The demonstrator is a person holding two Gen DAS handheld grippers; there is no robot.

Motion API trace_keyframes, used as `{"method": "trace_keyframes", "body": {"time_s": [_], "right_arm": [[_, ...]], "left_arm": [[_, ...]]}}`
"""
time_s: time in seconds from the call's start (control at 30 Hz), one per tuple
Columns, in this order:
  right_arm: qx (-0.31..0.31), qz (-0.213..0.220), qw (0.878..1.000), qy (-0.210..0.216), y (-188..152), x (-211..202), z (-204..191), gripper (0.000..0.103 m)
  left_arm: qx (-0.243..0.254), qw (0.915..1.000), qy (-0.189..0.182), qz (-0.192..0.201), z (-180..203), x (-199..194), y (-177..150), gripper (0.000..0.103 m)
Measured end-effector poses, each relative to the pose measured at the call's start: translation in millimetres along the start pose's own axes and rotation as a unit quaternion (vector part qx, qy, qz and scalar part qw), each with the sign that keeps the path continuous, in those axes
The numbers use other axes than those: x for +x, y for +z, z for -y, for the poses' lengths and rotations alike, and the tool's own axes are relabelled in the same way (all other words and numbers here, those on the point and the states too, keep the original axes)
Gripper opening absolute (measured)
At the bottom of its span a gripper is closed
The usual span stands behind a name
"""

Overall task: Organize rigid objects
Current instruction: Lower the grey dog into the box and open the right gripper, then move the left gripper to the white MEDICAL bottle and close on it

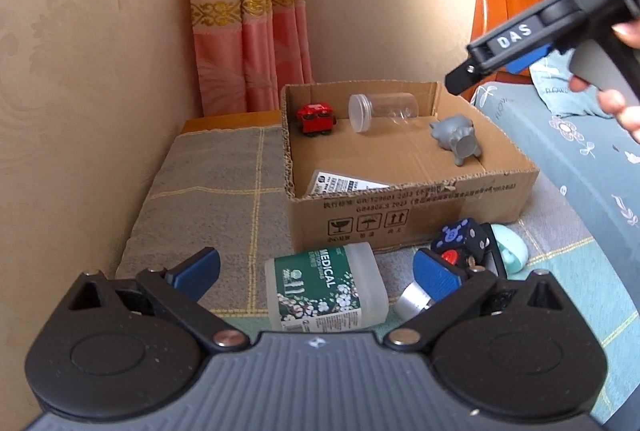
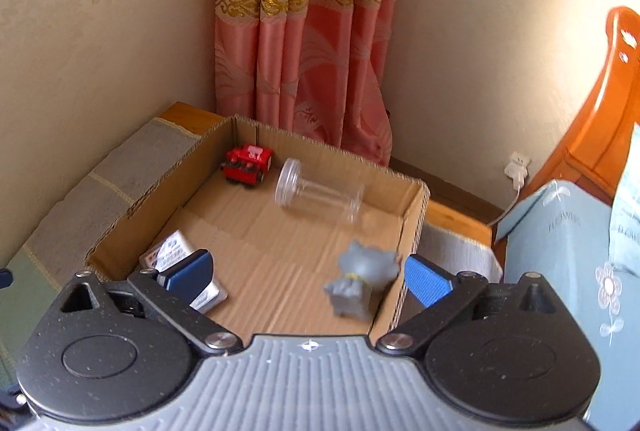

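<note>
Both grippers spread wide and empty: right gripper (image 2: 308, 277) above cardboard box (image 2: 416, 215) near grey figurine (image 2: 352, 295); left gripper (image 1: 320, 271) over medical bottle (image 1: 326, 287) on the bed

Corrugated cardboard box (image 2: 192, 167), clear plastic jar (image 2: 320, 197) — glossy

The left wrist view looks forward and downward from low over the bed, with the cardboard box (image 1: 404, 167) at mid-distance toward 12 o'clock and the curtain (image 1: 248, 31) beyond. The right wrist view sits higher and closer, tilted steeply down into the same box (image 2: 280, 263). Both share the box interior, the curtain (image 2: 304, 51) and the wooden headboard (image 2: 600, 119) at 2 o'clock.
</note>
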State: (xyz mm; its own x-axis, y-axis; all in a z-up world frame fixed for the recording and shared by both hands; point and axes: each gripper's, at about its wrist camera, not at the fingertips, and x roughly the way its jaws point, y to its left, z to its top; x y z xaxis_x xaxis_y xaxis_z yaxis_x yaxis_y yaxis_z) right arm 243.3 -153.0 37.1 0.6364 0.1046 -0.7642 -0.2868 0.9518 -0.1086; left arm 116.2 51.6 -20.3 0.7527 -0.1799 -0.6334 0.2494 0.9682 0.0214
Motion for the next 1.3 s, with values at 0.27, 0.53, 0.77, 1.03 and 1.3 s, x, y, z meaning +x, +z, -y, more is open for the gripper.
{"method": "trace_keyframes", "body": {"time_s": [0.27,0.53,0.77,1.03,1.3], "right_arm": [[0.044,0.0,0.999,-0.007,-49,-17,-1,0.103],[0.069,-0.012,0.997,-0.039,-122,-7,2,0.103],[0.085,-0.057,0.994,-0.032,-164,16,3,0.103],[0.077,-0.063,0.995,-0.019,-175,35,1,0.103],[0.076,-0.054,0.996,-0.007,-174,46,8,0.103]], "left_arm": [[0.005,0.9998,0.007,-0.018,2,4,-4,0.102],[0.016,0.9992,-0.001,-0.035,7,10,-12,0.102],[0.016,0.9984,0.0,-0.054,8,21,-16,0.102],[0.011,0.9981,0.0,-0.061,8,37,-9,0.102],[-0.007,0.9975,-0.005,-0.071,5,58,-5,0.102]]}}
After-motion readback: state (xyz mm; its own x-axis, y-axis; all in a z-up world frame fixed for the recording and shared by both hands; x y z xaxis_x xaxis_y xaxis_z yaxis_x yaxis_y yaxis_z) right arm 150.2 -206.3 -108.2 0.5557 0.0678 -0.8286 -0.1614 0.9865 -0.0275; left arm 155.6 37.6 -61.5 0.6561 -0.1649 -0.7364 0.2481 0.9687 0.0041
